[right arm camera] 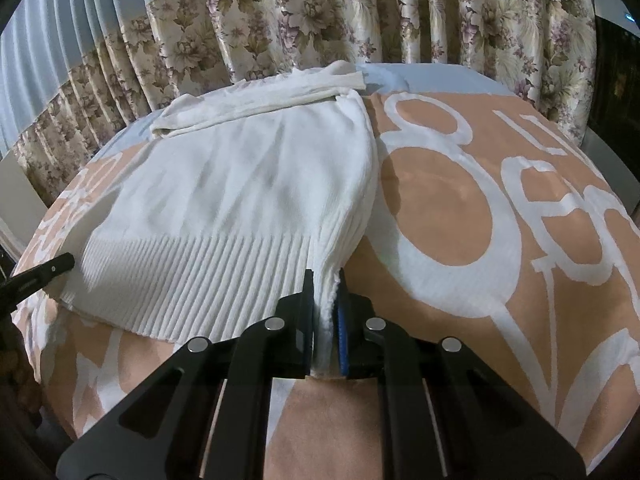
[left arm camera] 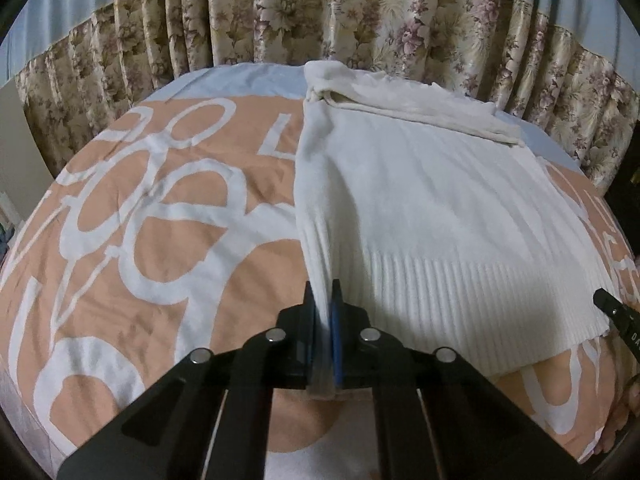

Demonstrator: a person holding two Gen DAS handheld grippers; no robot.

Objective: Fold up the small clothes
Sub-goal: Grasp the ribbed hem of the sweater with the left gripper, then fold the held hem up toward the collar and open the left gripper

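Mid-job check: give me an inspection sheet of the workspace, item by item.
Surface: bed cover, peach with white lettering, a few wrinkles.
Job's things: white knit sweater lies flat, ribbed hem nearest, sleeve folded across the top.
Clutter: nothing seen.
Grippers: left gripper shut on the sweater's left hem corner; right gripper shut on the right hem corner.
Cables: nothing seen.
Surroundings: floral curtain behind the bed.
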